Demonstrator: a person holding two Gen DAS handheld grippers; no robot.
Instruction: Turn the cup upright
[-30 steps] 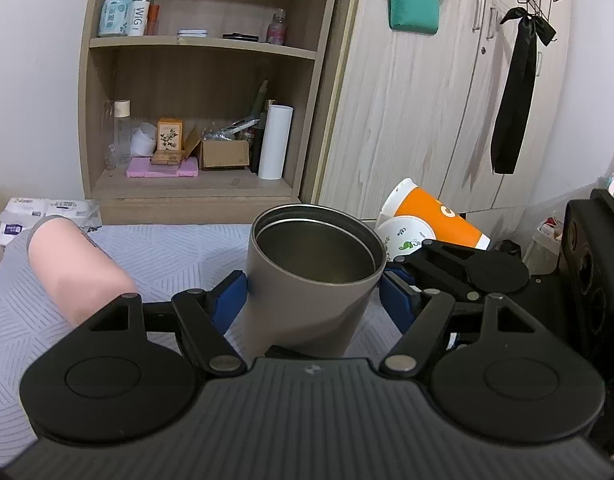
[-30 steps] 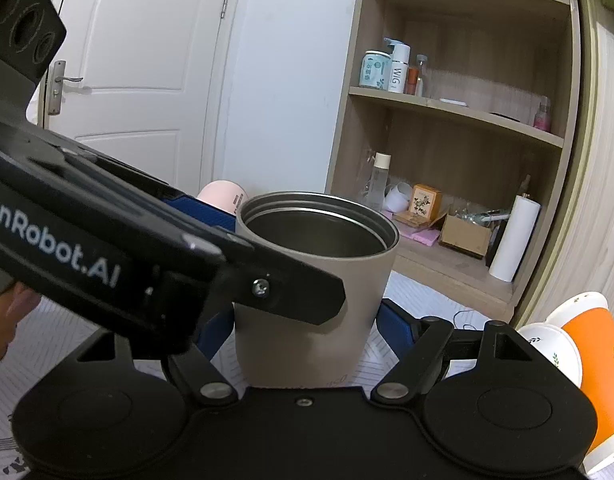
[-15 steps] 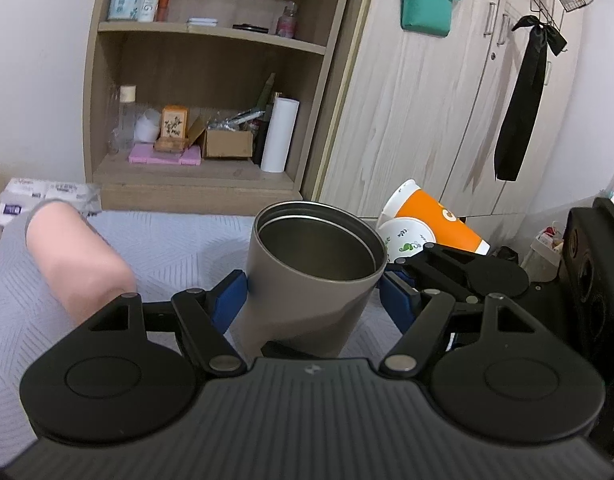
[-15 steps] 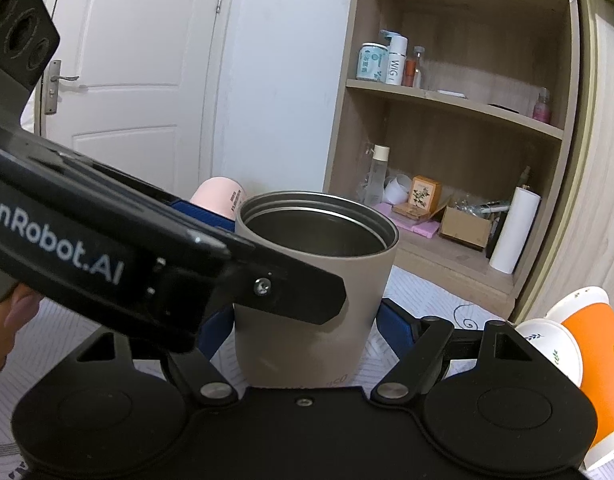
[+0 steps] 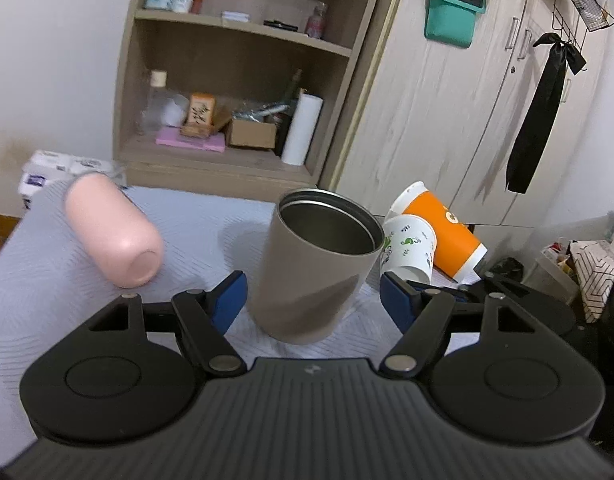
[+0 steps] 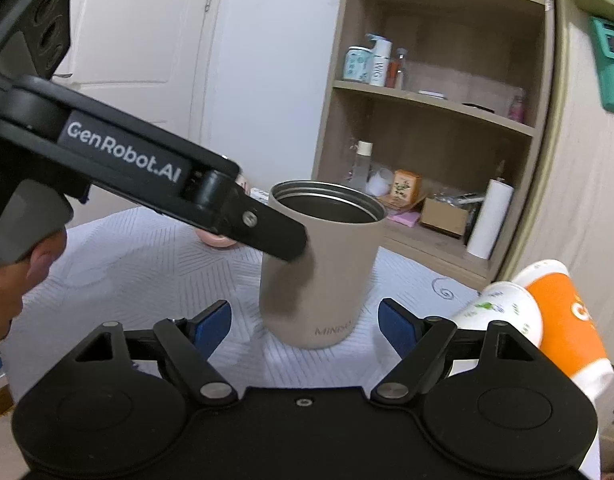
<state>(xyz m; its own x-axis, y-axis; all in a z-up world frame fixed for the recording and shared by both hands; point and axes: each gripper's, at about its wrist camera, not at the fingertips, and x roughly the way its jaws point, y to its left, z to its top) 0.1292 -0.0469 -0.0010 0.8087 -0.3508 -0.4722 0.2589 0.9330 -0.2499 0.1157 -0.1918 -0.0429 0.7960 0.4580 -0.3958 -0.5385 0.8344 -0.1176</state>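
Note:
A taupe metal cup [image 5: 315, 264] stands upright, mouth up, on the pale patterned cloth [image 5: 211, 216]; it also shows in the right wrist view [image 6: 323, 264]. My left gripper [image 5: 313, 300] is open, its blue pads apart on either side of the cup's base without touching. My right gripper [image 6: 305, 320] is open too, with the cup just beyond its pads. The left gripper's black body [image 6: 147, 168] crosses the right wrist view in front of the cup.
A pink cup [image 5: 111, 232] lies on its side at the left. A white paper cup [image 5: 407, 248] and an orange one [image 5: 439, 228] lie on their sides at the right. A wooden shelf unit [image 5: 235, 80] and wardrobe [image 5: 447, 120] stand behind.
Both grippers have opened and drawn back from the taupe cup, which now stands free on the cloth. Both views have pulled back and up.

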